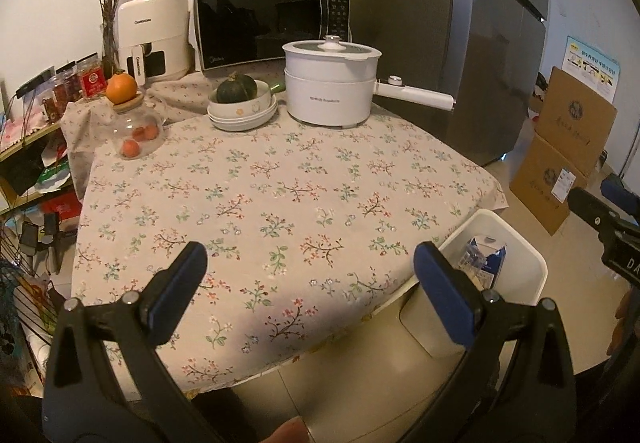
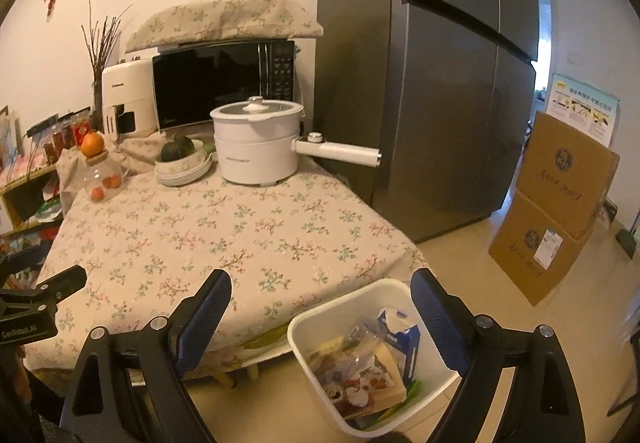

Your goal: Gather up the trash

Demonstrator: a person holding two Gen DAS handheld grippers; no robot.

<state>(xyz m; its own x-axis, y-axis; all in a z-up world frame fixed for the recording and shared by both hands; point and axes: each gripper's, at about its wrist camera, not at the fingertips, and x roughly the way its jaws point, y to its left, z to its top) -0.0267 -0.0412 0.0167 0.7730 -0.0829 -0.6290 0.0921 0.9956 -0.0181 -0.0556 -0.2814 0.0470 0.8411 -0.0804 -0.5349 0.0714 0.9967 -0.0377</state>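
Both tongs are held over the near edge of the table (image 1: pixel 280 203), and each has its two blue-padded fingers spread wide with nothing between them: the left gripper (image 1: pixel 310 293) hangs above the flowered cloth, the right gripper (image 2: pixel 320 319) above the table's corner and the one white bin (image 2: pixel 304 327) that stands on the floor just beside that corner. The trash is all in that bin: one blue-and-white milk carton (image 2: pixel 402 339) standing upright against the far wall, one crumpled clear plastic bottle (image 2: pixel 362 343) beside it, and a heap of printed wrappers and cardboard below (too jumbled for me to count). From the left camera only the carton's top (image 1: pixel 486 255) shows over the rim. The front stretch of cloth carries nothing. At the back I count one white electric pot (image 1: pixel 332 83) with its lid on and a long handle pointing right, one small stack of bowls (image 1: pixel 242 109) holding one dark green squash (image 1: pixel 236 87), one glass jar (image 1: pixel 136 135) with three small orange fruits inside and one orange (image 1: pixel 121 87) sitting on its lid, one microwave (image 1: pixel 272 23) under a cloth cover, and one white appliance (image 1: pixel 154 35) to its left. One grey fridge (image 2: pixel 432 83) stands to the right, with two cardboard boxes (image 2: pixel 552 203) stacked beyond it.
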